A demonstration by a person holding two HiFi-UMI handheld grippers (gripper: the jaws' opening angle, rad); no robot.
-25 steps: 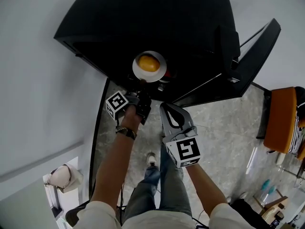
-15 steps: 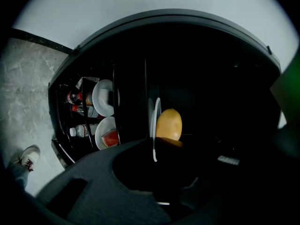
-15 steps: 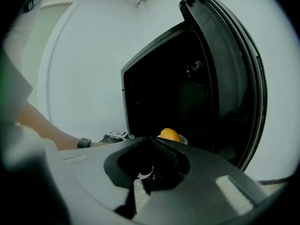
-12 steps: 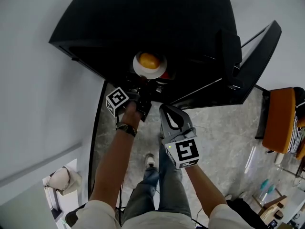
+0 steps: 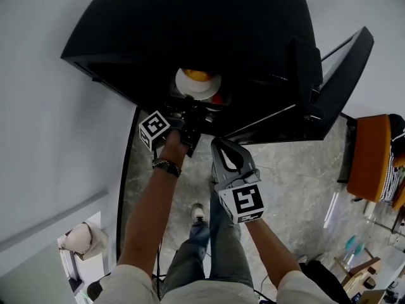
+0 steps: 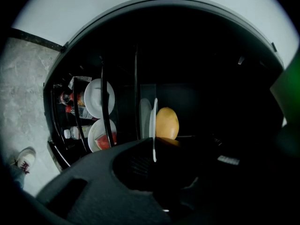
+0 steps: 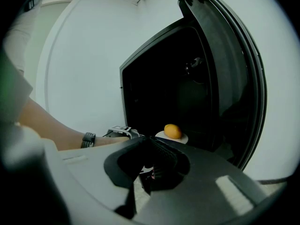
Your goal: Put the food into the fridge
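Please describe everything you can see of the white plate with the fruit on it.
The plate is small, round and plain white, and looks like ceramic. It carries one orange-yellow fruit, which rests on its middle. The left gripper holds the plate by its near rim, jaws shut on the edge. In the right gripper view the plate sits about level. It hangs in the dark opening of the black fridge, whose door is open. Whether it touches a shelf cannot be told.

Fridge [image 5: 202,24] matt blk; plate [image 5: 188,88] glossy wht; floor [image 5: 291,182] marbled stone
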